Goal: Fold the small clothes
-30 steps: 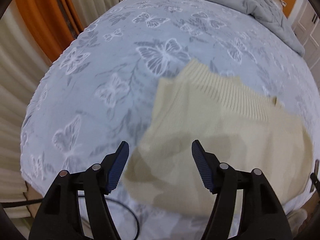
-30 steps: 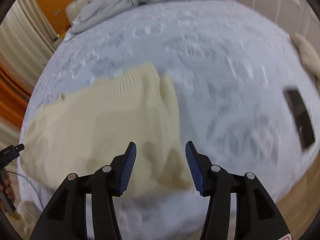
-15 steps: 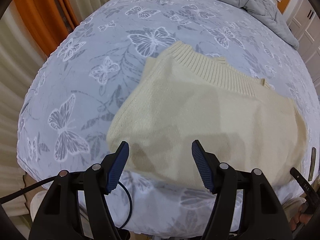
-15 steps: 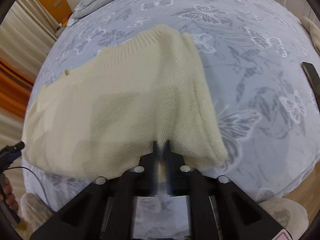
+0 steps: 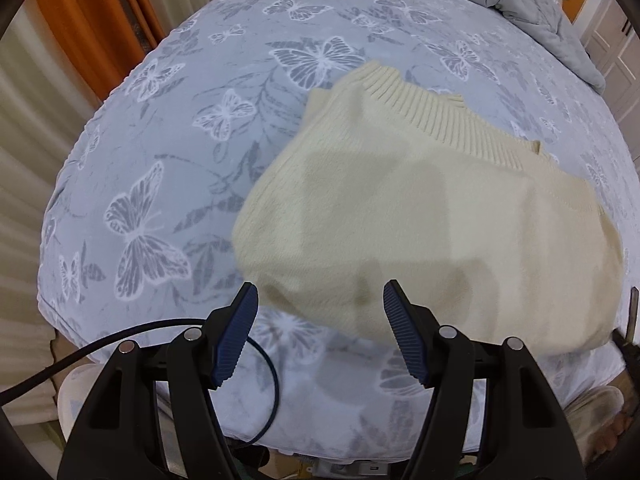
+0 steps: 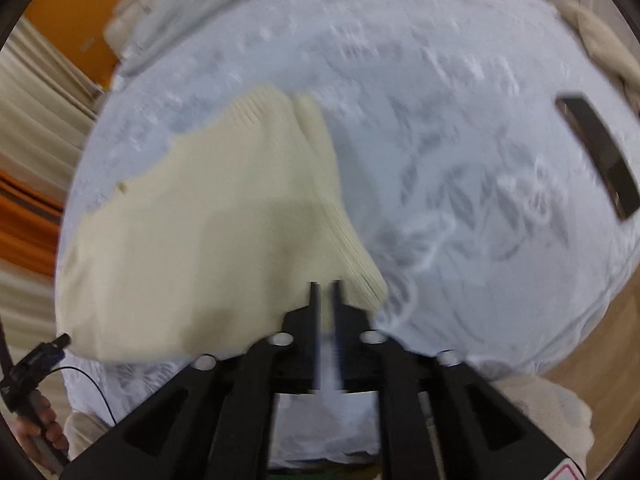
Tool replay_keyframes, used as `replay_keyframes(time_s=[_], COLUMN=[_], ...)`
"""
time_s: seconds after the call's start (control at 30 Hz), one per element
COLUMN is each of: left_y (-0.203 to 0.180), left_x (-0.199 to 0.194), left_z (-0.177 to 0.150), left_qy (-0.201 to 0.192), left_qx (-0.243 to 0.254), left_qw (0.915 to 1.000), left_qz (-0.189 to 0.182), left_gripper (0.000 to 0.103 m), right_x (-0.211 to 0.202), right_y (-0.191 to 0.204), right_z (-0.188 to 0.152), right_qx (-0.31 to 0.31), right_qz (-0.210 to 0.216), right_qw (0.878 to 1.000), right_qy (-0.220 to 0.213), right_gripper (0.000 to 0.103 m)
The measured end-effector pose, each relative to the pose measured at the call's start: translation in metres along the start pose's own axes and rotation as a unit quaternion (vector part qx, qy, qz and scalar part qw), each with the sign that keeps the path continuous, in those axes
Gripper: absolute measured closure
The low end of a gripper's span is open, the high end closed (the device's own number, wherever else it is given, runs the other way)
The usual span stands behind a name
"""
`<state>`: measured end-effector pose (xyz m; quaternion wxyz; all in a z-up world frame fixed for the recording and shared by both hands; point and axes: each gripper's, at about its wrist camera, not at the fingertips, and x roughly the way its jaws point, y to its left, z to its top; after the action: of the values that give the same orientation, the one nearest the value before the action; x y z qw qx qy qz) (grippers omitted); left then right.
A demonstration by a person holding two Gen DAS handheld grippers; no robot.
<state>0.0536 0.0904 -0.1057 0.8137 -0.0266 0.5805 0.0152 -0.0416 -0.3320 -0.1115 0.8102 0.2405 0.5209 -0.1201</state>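
My left claw (image 5: 318,334) comes first: its blue pads stand wide apart and hold nothing. The cream sweater (image 5: 420,224) lies on the butterfly bedspread (image 5: 160,168) just ahead of it and off to its right, with the near hem between and slightly beyond the fingertips. I cannot tell whether either pad touches the knit. The ribbed collar (image 5: 432,108) is at the far side, away from me.

Moving right, my right claw (image 6: 325,294) has its jaws drawn almost together, leaving only a thin slit. The near right corner of the sweater sits at the fingertips, and cloth seems to be pinched there, though blur keeps me from being sure. A dark flat object (image 6: 600,156) lies well off to this claw's right on the bedspread.

I judge this to be the start of a fold: one corner taken, the other not yet. Next, my left claw should ease forward over the hem and close on it, matching the right, so both corners can lift together and carry toward the collar. Lifting one side alone would skew the fold.
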Motion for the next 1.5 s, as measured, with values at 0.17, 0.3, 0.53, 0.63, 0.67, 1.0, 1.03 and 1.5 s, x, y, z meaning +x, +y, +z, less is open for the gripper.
replay_keyframes(time_s=[0.17, 0.3, 0.53, 0.63, 0.67, 1.0, 1.03, 1.5], left_y=[0.024, 0.057, 0.059, 0.066, 0.069, 0.058, 0.053, 0.015], left_x=[0.011, 0.045, 0.033, -0.008, -0.012, -0.003, -0.019, 0.04], left_z=[-0.002, -0.005, 0.006, 0.001, -0.005, -0.027, -0.017, 0.053], left_qy=[0.002, 0.033, 0.061, 0.043, 0.049, 0.046, 0.009, 0.01], left_qx=[-0.069, -0.193, -0.179, -0.158, -0.155, -0.106, -0.089, -0.035], left_qw=[0.9967, 0.9771, 0.9663, 0.9709, 0.9719, 0.9902, 0.9931, 0.9992], left_qz=[-0.042, -0.083, -0.174, -0.174, -0.17, -0.079, -0.076, -0.018], left_gripper=[0.007, 0.007, 0.093, 0.094, 0.094, 0.075, 0.059, 0.091], right_x=[0.003, 0.048, 0.001, -0.032, -0.031, -0.023, -0.03, 0.014], right_y=[0.015, 0.005, 0.003, 0.006, 0.004, -0.005, 0.0, 0.036], right_z=[-0.004, -0.007, 0.008, 0.003, -0.002, -0.011, -0.005, 0.055], right_qx=[-0.036, 0.027, 0.059, 0.021, 0.011, -0.023, -0.04, -0.043], right_qz=[-0.025, -0.011, 0.082, 0.073, 0.056, -0.05, -0.06, 0.012], right_qw=[0.999, 0.998, 0.995, 0.997, 0.998, 0.999, 0.997, 0.998], right_qy=[-0.014, 0.048, 0.002, -0.011, -0.004, 0.006, -0.015, -0.036], right_gripper=[0.021, 0.018, 0.093, 0.094, 0.094, 0.044, 0.044, 0.097])
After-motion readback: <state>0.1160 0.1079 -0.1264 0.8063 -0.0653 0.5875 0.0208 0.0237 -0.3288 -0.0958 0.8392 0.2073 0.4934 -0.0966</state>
